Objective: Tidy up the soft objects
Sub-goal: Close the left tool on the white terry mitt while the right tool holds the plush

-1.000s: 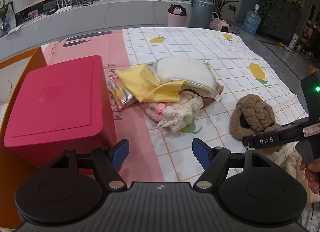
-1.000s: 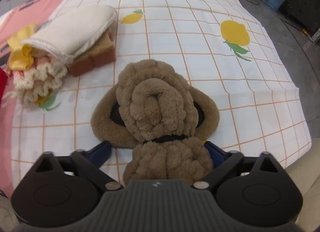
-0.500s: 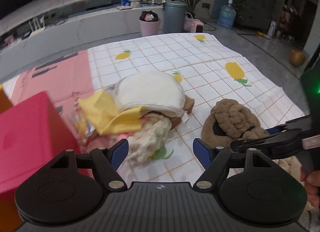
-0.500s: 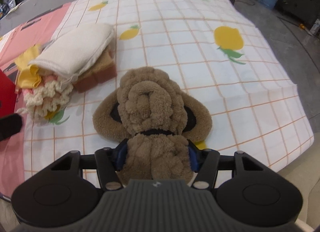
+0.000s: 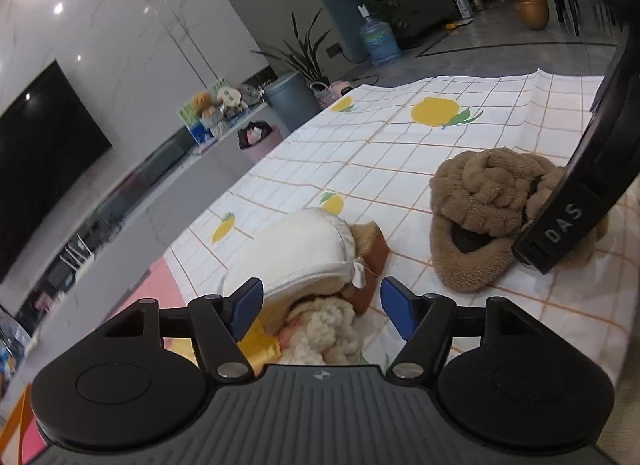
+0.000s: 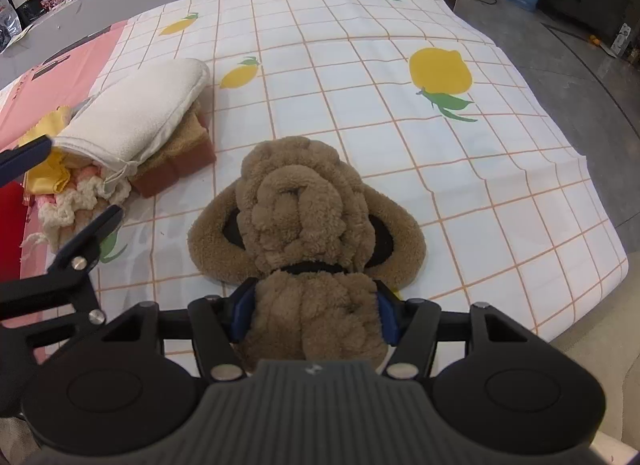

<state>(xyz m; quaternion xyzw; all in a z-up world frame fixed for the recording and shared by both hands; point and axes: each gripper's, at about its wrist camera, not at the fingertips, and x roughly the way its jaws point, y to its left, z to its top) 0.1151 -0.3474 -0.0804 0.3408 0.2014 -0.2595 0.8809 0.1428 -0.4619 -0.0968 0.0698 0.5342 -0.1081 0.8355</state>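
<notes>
Brown fluffy slippers (image 6: 304, 201) lie on the checked lemon tablecloth (image 6: 360, 77). My right gripper (image 6: 316, 305) is shut on their near end, both blue pads pressed into the plush, the jaws easing open slightly. In the left wrist view the slippers (image 5: 488, 201) sit at the right under the right gripper's finger (image 5: 568, 221). A pile lies to the left: a white padded cloth (image 6: 140, 113) over a brown block (image 6: 176, 169), a cream knit (image 6: 80, 201) and a yellow cloth (image 6: 52, 169). My left gripper (image 5: 322, 293), rolled sideways, straddles the cream knit (image 5: 332, 329); its jaws are closing, pads not touching.
A red box (image 6: 10, 225) shows at the far left edge beside a pink cloth (image 6: 60, 77). The table's right edge (image 6: 600, 249) drops to grey floor. A water bottle (image 5: 380, 41) and a grey bin (image 5: 292, 97) stand beyond the table.
The right jaws closed onto the near end of the slippers. My left gripper rolled and moved right and down over the pile; the red box left its view.
</notes>
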